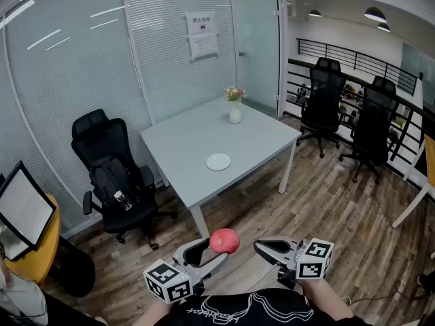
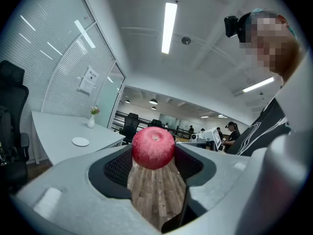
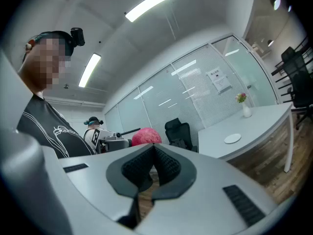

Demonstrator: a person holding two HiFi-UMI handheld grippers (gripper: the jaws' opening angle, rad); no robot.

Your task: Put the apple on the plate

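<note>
A red apple [image 1: 224, 240] sits between the tips of my left gripper [image 1: 217, 248], whose jaws are shut on its two sides; in the left gripper view the apple [image 2: 153, 147] fills the gap above the wooden floor. My right gripper [image 1: 262, 247] is just right of it, jaws shut and empty; its own view shows the apple [image 3: 145, 136] beyond its closed tips [image 3: 154, 152]. The small white plate [image 1: 218, 161] lies near the front edge of the pale grey table [image 1: 183, 148], well ahead of both grippers. The same plate [image 2: 80, 141] shows at the left in the left gripper view.
A white vase with flowers [image 1: 234, 111] stands at the table's far side. A black office chair with a backpack [image 1: 115, 178] is left of the table, and two more black chairs [image 1: 353, 117] are at the right. Glass walls run behind, and wooden floor lies between me and the table.
</note>
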